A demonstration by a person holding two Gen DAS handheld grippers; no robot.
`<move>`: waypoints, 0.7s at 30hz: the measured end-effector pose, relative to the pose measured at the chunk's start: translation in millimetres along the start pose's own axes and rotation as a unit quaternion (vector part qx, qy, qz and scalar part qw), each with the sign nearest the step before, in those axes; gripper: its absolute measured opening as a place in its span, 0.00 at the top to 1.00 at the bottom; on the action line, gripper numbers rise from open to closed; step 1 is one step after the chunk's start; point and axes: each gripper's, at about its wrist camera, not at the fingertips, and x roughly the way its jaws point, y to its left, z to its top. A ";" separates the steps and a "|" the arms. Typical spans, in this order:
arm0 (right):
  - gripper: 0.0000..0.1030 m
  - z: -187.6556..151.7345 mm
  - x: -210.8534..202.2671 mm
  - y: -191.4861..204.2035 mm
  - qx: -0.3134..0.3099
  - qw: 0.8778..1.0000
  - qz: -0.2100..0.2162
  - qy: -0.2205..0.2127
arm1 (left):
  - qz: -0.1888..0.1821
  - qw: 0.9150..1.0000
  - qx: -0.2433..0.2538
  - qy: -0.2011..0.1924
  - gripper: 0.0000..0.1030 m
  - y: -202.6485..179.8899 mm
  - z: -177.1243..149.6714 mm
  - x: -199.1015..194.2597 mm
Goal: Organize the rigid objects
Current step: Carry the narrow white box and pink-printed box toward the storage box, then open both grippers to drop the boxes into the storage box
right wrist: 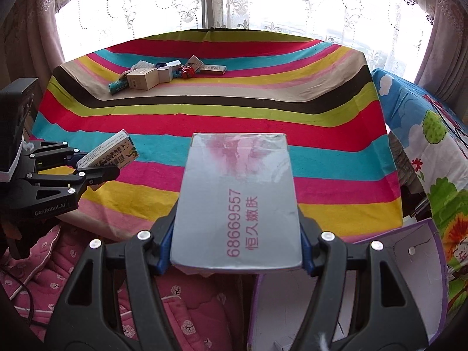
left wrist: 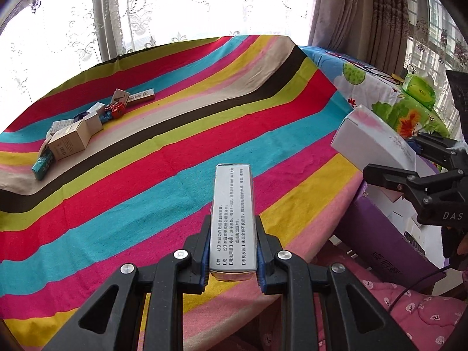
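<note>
My left gripper (left wrist: 233, 248) is shut on a long narrow white box with printed text (left wrist: 233, 213), held above the near edge of the striped table cloth (left wrist: 163, 152). It also shows in the right wrist view (right wrist: 109, 153). My right gripper (right wrist: 235, 242) is shut on a wide silver-white box with pink print (right wrist: 237, 201), held over the purple storage box (right wrist: 421, 266). That silver box shows at the right of the left wrist view (left wrist: 371, 137). A pile of small boxes and a red toy (right wrist: 166, 74) lies at the far side of the cloth.
The purple box (left wrist: 389, 234) stands beside the table's near right corner, with white cartons inside. A pink quilted cloth (right wrist: 73, 269) lies below the table edge. A cartoon-print cloth (right wrist: 430, 134) covers furniture at the right. Curtains and a bright window are behind.
</note>
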 end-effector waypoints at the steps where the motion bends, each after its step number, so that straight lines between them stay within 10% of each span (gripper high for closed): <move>1: 0.33 -2.4 -2.7 -3.3 0.004 1.000 -0.001 -0.001 | -0.002 1.000 0.005 0.001 0.75 -5.1 1.3 -0.4; 21: 0.33 -65.0 -47.7 -74.5 0.070 0.995 -0.067 0.011 | -0.071 0.984 0.162 -0.002 0.75 -130.5 25.6 -14.4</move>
